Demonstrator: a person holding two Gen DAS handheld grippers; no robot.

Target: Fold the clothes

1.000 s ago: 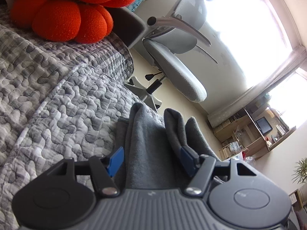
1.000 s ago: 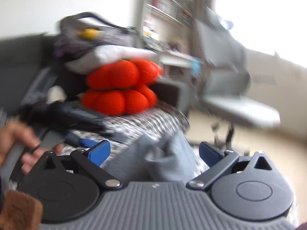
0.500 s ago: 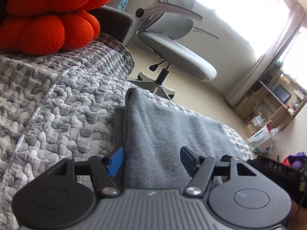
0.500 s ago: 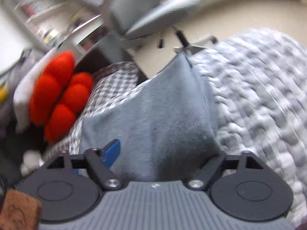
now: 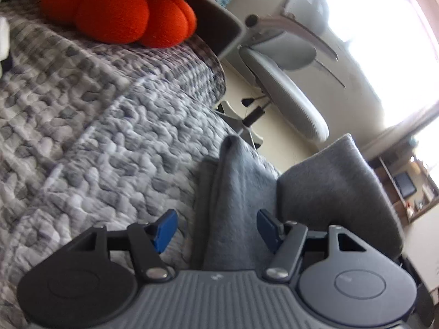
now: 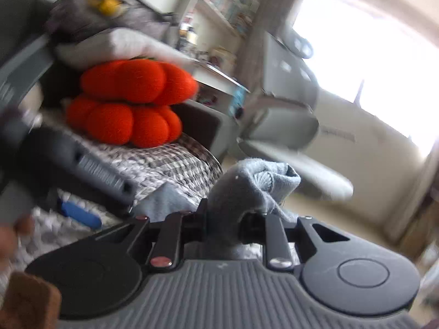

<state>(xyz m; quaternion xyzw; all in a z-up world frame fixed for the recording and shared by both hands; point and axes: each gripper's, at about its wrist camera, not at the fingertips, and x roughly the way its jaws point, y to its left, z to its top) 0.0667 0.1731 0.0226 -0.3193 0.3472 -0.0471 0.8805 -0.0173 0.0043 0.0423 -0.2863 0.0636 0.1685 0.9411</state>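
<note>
A grey fleece garment [image 5: 233, 197] lies on the quilted bed, one part raised in a fold at the right [image 5: 329, 186]. My left gripper [image 5: 215, 226] is open, its blue pads either side of the cloth without pinching it. In the right wrist view, my right gripper [image 6: 223, 219] is shut on a bunched corner of the grey garment [image 6: 255, 183] and holds it lifted above the bed. The left gripper's body [image 6: 82, 170] shows at the left of that view, blurred.
A grey-and-white quilted bedspread [image 5: 96, 137] covers the bed. An orange knotted cushion [image 5: 123, 13] sits at the bed's far end, under a pile of bags [image 6: 109, 22]. A grey office chair [image 5: 288, 82] stands on the floor beyond the bed edge. Shelves line the far wall.
My right gripper has closed on the garment's corner and lifted it, raising a fold beside the left gripper. The left gripper stays open over the cloth, tilted slightly.
</note>
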